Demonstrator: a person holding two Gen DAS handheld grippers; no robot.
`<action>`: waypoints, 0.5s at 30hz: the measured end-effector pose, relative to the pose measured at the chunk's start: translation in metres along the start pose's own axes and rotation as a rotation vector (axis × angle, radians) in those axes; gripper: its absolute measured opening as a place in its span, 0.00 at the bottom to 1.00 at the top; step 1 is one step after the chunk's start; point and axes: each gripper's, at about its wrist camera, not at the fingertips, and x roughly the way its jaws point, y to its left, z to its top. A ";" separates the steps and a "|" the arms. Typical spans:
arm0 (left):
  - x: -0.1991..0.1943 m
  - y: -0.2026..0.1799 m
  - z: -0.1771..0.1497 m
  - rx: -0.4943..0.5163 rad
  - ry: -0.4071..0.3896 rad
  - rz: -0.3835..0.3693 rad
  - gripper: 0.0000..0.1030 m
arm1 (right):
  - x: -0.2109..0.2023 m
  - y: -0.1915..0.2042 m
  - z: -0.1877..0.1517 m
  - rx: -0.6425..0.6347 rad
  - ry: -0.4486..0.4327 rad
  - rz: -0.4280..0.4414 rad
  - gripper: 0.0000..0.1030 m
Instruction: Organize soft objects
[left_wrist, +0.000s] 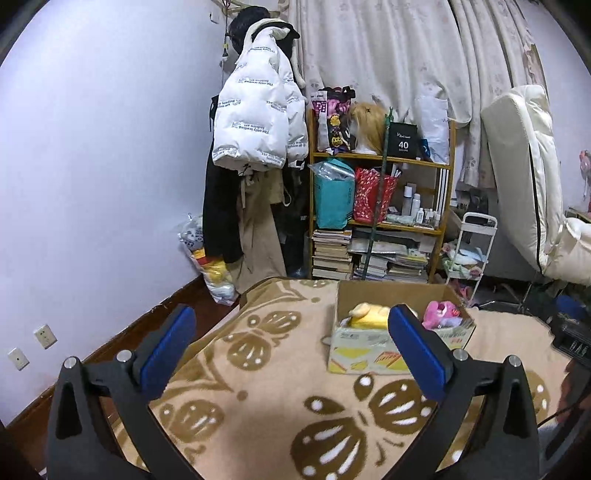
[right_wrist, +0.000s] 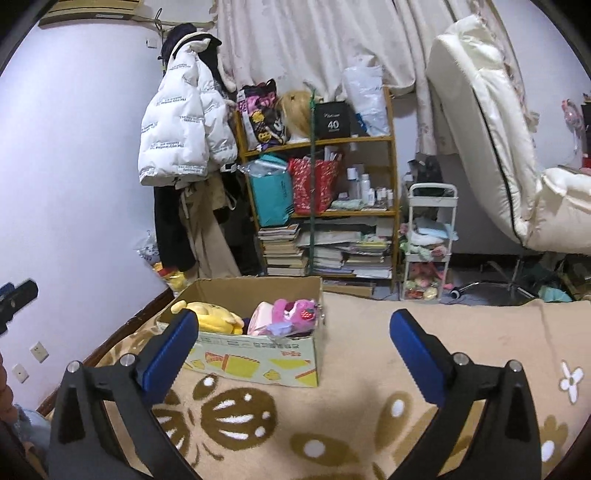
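A cardboard box (left_wrist: 369, 350) (right_wrist: 258, 360) stands on a beige patterned blanket (left_wrist: 258, 387) (right_wrist: 369, 350). In it lie a yellow plush toy (left_wrist: 367, 315) (right_wrist: 212, 315) and a pink plush toy (left_wrist: 441, 312) (right_wrist: 295, 312), with a purple item beside the pink one. My left gripper (left_wrist: 293, 317) is open and empty, held above the blanket short of the box. My right gripper (right_wrist: 291, 321) is open and empty, also short of the box, which sits ahead to its left.
A wooden shelf (left_wrist: 380, 192) (right_wrist: 321, 177) with bags, bottles and stacked books stands behind the bed. Coats (left_wrist: 255, 122) (right_wrist: 184, 125) hang at its left. A white cart (left_wrist: 469, 251) (right_wrist: 428, 243) and an upright mattress (right_wrist: 480, 122) stand at the right.
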 end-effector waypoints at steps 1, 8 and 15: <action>0.000 0.001 -0.004 0.001 0.006 0.002 0.99 | -0.004 -0.001 0.000 0.001 -0.003 -0.005 1.00; 0.007 0.000 -0.023 0.056 0.020 0.015 0.99 | -0.012 -0.003 -0.004 0.009 -0.008 -0.008 1.00; 0.017 -0.006 -0.032 0.087 0.044 0.006 0.99 | -0.006 0.000 -0.010 0.010 -0.001 0.006 1.00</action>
